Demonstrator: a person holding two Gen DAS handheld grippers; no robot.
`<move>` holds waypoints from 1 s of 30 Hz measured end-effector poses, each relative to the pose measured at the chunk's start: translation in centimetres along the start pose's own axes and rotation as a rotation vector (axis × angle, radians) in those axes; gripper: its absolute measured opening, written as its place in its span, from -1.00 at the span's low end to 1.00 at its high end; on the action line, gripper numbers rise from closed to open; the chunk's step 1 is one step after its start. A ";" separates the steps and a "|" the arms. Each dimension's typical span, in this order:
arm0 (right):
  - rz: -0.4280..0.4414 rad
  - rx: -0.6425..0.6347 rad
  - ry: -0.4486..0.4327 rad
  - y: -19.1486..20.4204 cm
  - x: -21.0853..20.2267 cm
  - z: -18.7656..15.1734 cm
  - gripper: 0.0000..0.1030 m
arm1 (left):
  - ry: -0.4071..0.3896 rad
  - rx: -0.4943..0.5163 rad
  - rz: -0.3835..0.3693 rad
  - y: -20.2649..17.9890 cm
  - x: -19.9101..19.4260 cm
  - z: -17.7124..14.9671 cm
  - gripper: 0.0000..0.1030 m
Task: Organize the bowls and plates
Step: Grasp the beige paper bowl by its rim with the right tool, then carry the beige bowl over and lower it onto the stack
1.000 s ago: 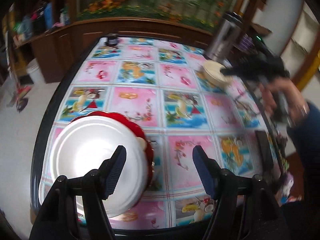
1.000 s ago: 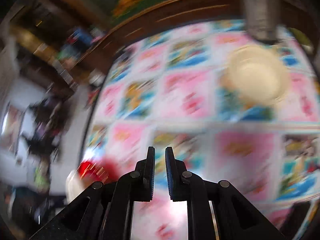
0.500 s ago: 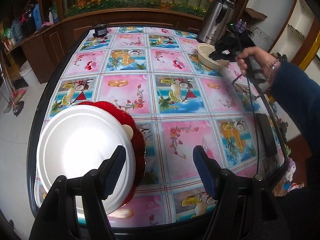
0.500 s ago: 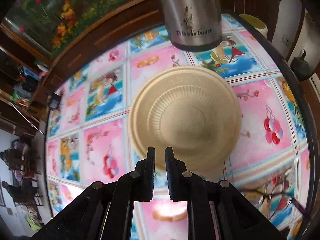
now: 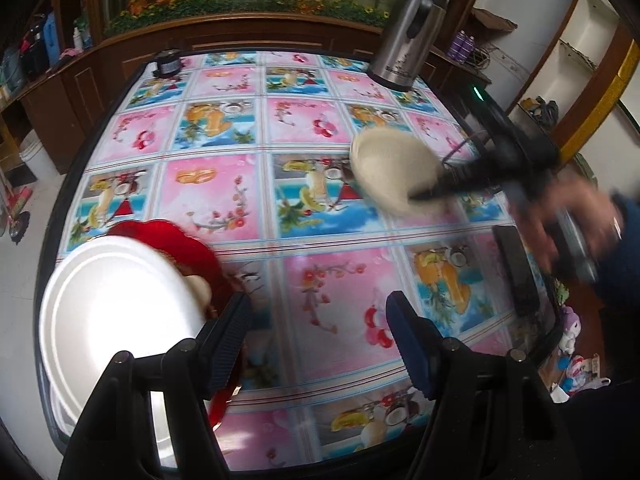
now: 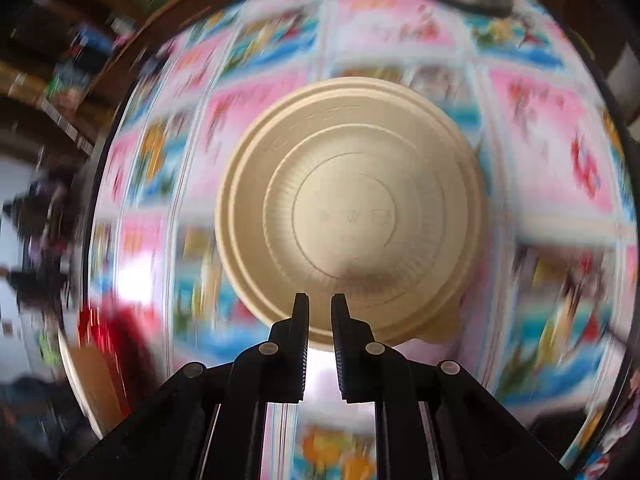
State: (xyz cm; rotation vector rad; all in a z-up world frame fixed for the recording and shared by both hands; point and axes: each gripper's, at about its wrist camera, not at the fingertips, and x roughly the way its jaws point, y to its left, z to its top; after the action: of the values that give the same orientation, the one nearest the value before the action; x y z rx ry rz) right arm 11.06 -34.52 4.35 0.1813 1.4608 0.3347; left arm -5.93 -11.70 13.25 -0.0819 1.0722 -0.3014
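1. Beige bowl point(image 6: 352, 216) is pinched at its near rim by the right gripper point(image 6: 320, 308); the two fingers point(image 6: 301, 316) sit almost together, with just the thin rim between them. In the left wrist view the same bowl point(image 5: 390, 168) looks tilted, its far edge up off the pattern, over the right side of the surface point(image 5: 224, 196).
2. Left gripper point(image 5: 318, 320) has its fingers point(image 5: 230, 336) well apart, nothing between them, only bare pink tablecloth below.
3. Just left of that gripper's left finger sits the white plate point(image 5: 116, 308), flat, at the near left corner of the surface. It lies on top of a red plate point(image 5: 180, 236) with a scalloped edge, which pokes out on the far and right side. A small beige bit shows between the two plates; can't tell what it is.
4. Right hand point(image 5: 576, 216) is blurry, a dark blue sleeve point(image 5: 624, 248) behind it, holding the black gripper handle over the right edge of the surface.
5. Further out: a steel thermos jug point(image 5: 404, 36) stands upright at the far right corner, well apart from the bowl. A small dark gadget point(image 5: 168, 62) sits at the far left corner, and a flat black slab point(image 5: 516, 272) lies along the right edge.
6. Right wrist view is heavily smeared everywhere except the bowl and fingers.
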 end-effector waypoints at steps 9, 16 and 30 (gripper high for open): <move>0.149 0.038 -0.161 -2.4 -7.0 -10.4 -0.54 | 0.045 -0.010 -0.048 -2.5 2.0 0.8 0.34; 0.145 0.107 -0.231 -6.9 -8.8 -12.7 0.00 | 0.115 -0.036 -0.057 -3.7 4.5 0.7 0.34; 0.229 0.114 -0.094 -5.8 -2.3 -13.3 -0.57 | 0.156 -0.002 0.020 -4.7 10.8 1.5 -0.45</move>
State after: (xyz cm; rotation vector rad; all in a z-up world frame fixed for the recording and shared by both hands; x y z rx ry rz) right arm -1.64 -41.83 3.24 0.4531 1.3693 0.4225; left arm -0.80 -19.34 5.79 -0.0504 1.2279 -0.2922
